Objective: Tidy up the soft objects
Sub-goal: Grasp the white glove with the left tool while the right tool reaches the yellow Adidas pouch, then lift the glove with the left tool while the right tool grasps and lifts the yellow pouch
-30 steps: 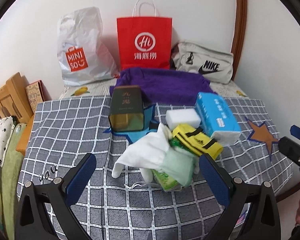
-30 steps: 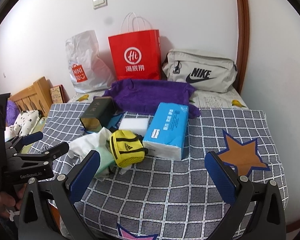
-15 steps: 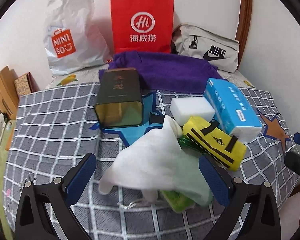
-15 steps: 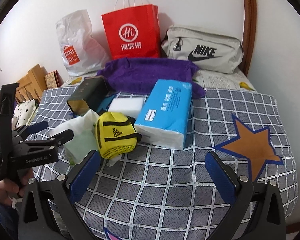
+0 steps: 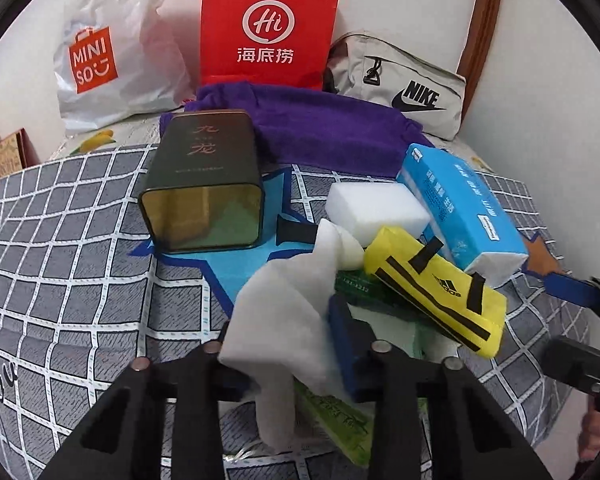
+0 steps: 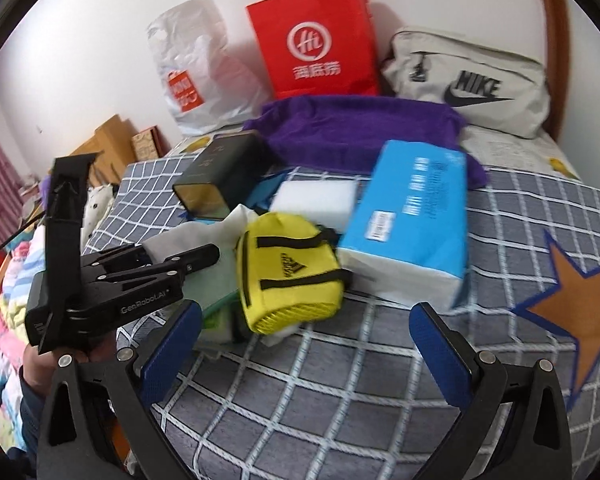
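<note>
White cloth (image 5: 284, 320) sits pinched in the just-narrowed left claw (image 5: 288, 344); right claw (image 6: 304, 344) gapes empty.

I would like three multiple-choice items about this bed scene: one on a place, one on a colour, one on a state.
1. Where does the white sponge block lie?
A. inside the red paper bag
B. between the dark tin and the blue tissue pack
C. on the grey Nike bag

2. What colour is the small Adidas pouch?
A. yellow
B. purple
C. orange

3. How is the right gripper?
A. shut on the pouch
B. shut on the cloth
C. open, holding nothing

Answers: 1 B, tin on one side, tissue pack on the other; 2 A, yellow with black straps; 3 C, its fingers stand apart over bare cover.
</note>
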Demonstrator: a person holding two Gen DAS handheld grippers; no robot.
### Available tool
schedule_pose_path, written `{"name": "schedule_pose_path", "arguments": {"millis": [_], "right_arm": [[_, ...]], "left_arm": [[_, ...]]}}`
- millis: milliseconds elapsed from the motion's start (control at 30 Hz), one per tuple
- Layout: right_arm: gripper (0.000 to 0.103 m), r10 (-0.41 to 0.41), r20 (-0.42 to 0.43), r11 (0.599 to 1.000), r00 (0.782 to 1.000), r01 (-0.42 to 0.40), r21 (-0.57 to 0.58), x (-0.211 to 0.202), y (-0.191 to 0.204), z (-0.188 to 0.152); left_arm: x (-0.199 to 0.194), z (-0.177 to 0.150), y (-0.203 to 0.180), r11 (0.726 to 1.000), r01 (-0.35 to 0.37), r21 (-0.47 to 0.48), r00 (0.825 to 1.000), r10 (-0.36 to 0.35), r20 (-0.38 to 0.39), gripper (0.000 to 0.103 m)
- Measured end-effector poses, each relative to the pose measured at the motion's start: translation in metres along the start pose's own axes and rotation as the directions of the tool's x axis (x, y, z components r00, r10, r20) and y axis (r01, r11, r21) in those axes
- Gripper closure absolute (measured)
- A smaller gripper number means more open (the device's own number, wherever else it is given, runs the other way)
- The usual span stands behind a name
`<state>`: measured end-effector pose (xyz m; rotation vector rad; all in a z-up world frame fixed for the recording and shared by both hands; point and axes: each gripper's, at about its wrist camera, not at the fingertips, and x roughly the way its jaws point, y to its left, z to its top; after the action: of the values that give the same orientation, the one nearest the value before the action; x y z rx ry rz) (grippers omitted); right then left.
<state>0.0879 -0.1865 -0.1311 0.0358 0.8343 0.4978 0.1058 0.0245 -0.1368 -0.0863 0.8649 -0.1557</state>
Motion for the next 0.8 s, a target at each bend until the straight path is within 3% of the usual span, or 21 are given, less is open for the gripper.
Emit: {"name": "schedule_pose_path", "arguments": {"millis": [167,400,600,667,800], "right_arm": [[0.0,0.015,-0.049,1.0,0.999,-0.015,0.001,0.025,0.004,0.01],[0.001,0.043,-0.118,0.999,0.992,-0.043,0.001,0.06,0.013,0.019],[0.017,0.038,-0.136,0.999,0.99,-0.038,0.006,0.07,0.016,0.018],[0.03,0.038,-0.127,0.999,0.991,-0.039,-0.005,0.068,0.014,0.016],[0.033,0.032,-0.11,0.999,0.993,-0.034,-0.02,0.061,0.011,0.012]], "left_arm": [[-0.009,-0.004,0.013,1.0,-0.003,-0.023,1.0,0.003,0.003,0.075],[-0.006,-0.011,0.031,0.996,0.046,-0.081,0.999,-0.047,-0.011,0.075],[-0.005,-0.009,0.032,0.994,0.067,-0.083,0.998,-0.068,-0.012,0.075],[-0.003,-0.008,0.032,0.993,0.071,-0.089,0.997,-0.073,-0.015,0.075],[-0.001,-0.007,0.03,0.994,0.069,-0.08,0.997,-0.071,-0.017,0.075]]}}
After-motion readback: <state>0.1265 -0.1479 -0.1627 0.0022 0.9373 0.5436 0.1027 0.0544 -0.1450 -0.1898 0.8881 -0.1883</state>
